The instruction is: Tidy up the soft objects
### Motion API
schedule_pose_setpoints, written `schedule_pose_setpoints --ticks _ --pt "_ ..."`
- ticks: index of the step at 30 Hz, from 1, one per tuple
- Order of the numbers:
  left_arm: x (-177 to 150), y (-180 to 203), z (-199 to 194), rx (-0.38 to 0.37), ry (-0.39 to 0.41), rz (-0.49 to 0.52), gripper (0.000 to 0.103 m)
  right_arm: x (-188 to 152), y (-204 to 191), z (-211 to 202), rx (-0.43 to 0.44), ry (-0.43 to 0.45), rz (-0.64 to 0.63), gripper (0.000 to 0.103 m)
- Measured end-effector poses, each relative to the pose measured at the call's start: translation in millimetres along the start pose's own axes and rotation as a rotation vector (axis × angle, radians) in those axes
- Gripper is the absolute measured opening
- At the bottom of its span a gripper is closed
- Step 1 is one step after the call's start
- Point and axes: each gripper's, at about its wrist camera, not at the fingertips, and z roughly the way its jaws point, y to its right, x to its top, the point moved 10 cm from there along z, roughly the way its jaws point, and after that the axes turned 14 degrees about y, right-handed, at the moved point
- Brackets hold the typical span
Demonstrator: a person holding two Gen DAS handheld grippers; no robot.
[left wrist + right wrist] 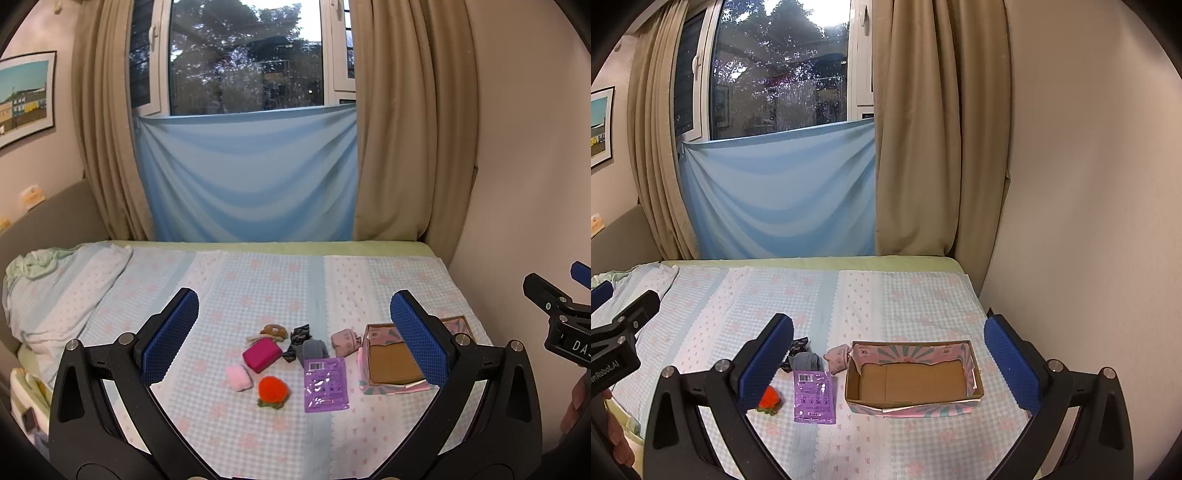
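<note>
The soft things lie bunched near the middle of the bed (369, 443), directly ahead of the left gripper (291, 332), whose jaws are spread wide and hold nothing, with the orange plush strawberry (272, 387) and pale pink roll (239, 376) nearest its side. The open cardboard box (912, 376) sits toward the bed's right edge, squarely ahead of the right gripper (886, 354), likewise spread and empty. So the left gripper looks better placed to pick, carrying rightward to the box.
</note>
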Motion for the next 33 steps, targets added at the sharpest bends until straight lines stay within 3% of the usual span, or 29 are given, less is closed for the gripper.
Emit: schedule_pose_setpoints --ticks 33 --pt "-1.3 -1.5 4.2 0.004 -0.020 -0.012 0.103 -10.2 -3.1 6.3 0.024 0.033 -0.015 0.103"
